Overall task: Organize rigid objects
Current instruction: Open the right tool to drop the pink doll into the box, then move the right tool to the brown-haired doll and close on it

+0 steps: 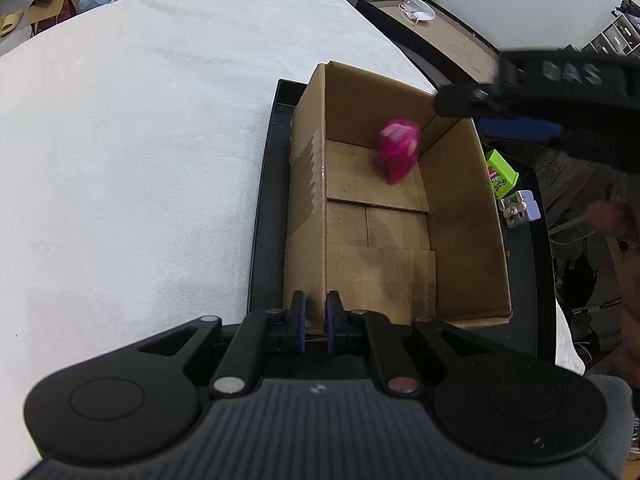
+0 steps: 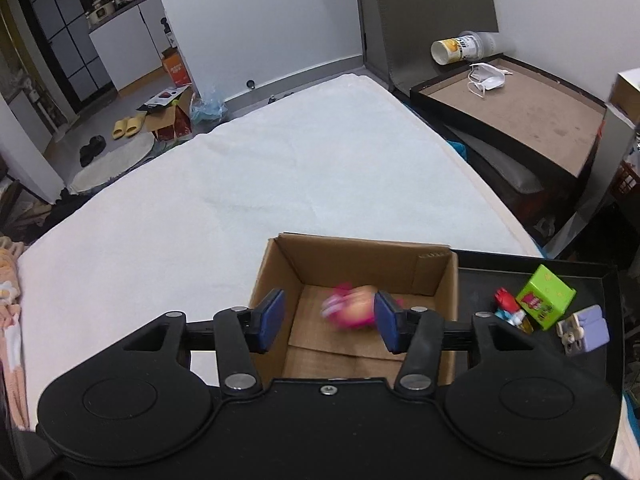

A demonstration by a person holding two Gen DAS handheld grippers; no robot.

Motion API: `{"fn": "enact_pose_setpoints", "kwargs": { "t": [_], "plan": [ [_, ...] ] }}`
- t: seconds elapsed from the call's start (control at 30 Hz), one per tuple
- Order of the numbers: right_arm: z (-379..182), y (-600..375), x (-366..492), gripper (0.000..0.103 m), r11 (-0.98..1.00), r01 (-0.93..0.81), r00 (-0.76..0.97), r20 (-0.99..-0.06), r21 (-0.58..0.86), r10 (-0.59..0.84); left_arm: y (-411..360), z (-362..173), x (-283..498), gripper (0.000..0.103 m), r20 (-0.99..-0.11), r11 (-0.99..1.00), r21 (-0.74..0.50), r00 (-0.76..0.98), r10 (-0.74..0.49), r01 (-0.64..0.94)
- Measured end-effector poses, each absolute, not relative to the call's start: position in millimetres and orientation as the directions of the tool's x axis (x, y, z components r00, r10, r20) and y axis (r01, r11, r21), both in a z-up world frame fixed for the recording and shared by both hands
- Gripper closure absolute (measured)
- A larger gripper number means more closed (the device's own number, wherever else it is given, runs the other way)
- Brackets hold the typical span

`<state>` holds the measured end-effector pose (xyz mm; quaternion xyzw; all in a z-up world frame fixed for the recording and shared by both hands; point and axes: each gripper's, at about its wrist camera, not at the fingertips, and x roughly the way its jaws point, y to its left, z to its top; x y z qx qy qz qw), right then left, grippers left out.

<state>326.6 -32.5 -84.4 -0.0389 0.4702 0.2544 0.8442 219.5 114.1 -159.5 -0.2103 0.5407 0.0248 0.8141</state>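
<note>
An open cardboard box [image 1: 460, 216] [image 2: 436, 272] stands in a black tray [image 1: 264, 208] [image 2: 592, 276]. A pink toy [image 1: 398, 150] [image 2: 348, 312] is inside the box, blurred by motion, free of any gripper. My left gripper [image 1: 316, 312] is shut on the box's near left wall. My right gripper [image 2: 330, 318] is open above the box, its pads apart with the toy below between them; it shows at the top right in the left wrist view [image 1: 516, 108]. A green cube [image 1: 500, 174] [image 2: 546, 296], a lilac block [image 1: 520, 208] [image 2: 586, 330] and a red-blue figure [image 2: 508, 308] lie in the tray right of the box.
The tray sits on a white cloth-covered surface [image 1: 140, 140] [image 2: 240, 192]. Beyond it to the right is a shallow brown tray [image 2: 520, 100] with a face mask [image 2: 486, 76] and a tipped cup [image 2: 460, 48]. Floor clutter lies at the far left.
</note>
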Motion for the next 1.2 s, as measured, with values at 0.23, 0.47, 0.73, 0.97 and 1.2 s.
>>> {"fn": "enact_pose_setpoints", "kwargs": {
  "t": [0.23,0.47,0.73,0.97,1.2],
  "plan": [
    [-83.1,-72.8,325.1,0.053,0.888,-0.412,0.424,-0.82,0.203,0.384,112.2,-159.1,219.4,0.094,-0.893,0.913,-0.306,0.413,-0.177,-0.269],
    [-86.1,-108.5,326.6,0.053,0.908,-0.361,0.427,-0.828,0.211,0.362,110.2,-158.1,220.1,0.094,-0.897,0.918,-0.29,0.411,-0.161,-0.272],
    [-99.5,-144.9,331.9,0.049,0.93,-0.293,0.429,-0.838,0.224,0.337,106.7,-157.7,220.6,0.095,-0.902,0.919,-0.274,0.408,-0.143,-0.284],
    [-115.2,-166.2,333.1,0.048,0.938,-0.26,0.409,-0.853,0.231,0.324,105.7,-158.0,222.5,0.095,-0.907,0.92,-0.259,0.401,-0.127,-0.294],
    [-133.2,-183.0,331.4,0.045,0.944,-0.243,0.383,-0.872,0.222,0.304,102.6,-158.1,224.0,0.095,-0.913,0.925,-0.239,0.391,-0.111,-0.295]
  ]
}}
